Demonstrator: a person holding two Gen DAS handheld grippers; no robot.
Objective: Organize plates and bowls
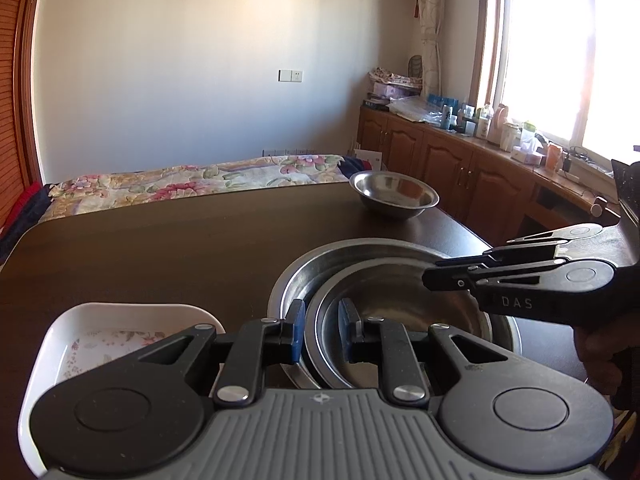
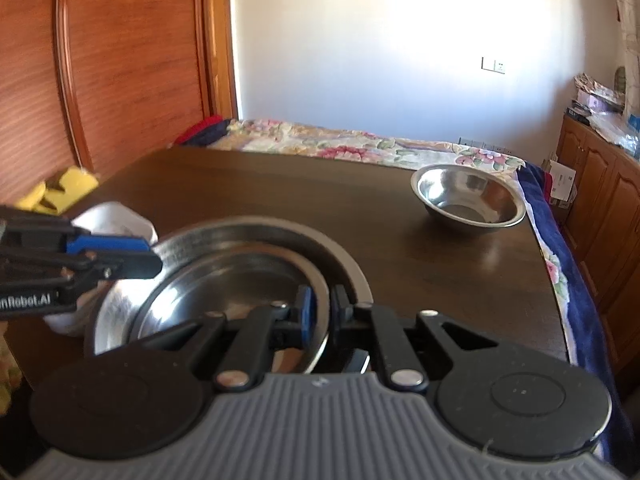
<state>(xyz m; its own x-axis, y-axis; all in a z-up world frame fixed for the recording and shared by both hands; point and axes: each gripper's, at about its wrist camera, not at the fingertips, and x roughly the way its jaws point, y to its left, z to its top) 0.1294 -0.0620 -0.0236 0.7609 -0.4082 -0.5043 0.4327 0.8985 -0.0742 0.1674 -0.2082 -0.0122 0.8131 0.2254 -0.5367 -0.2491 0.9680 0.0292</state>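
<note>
The left claw (image 1: 321,330) is pinched on the near rim of the inner steel bowl (image 1: 400,304), which sits nested in the larger steel bowl (image 1: 316,276). The right claw (image 2: 323,314) grips the same inner bowl's opposite rim. A white dish (image 1: 76,332) lies just left, partly hidden. A small steel bowl (image 1: 394,194) stands well apart on the dark surface (image 1: 160,248).

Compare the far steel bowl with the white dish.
The bowl is round, shiny metal; the dish is white, squarish with rounded corners, and flower-patterned inside. The bowl stands alone near the table's far right corner; the dish sits near the front left, beside the nested steel pans. The bowl looks deeper; the dish is shallower. Both sit upright and look empty on the dark table.
</note>
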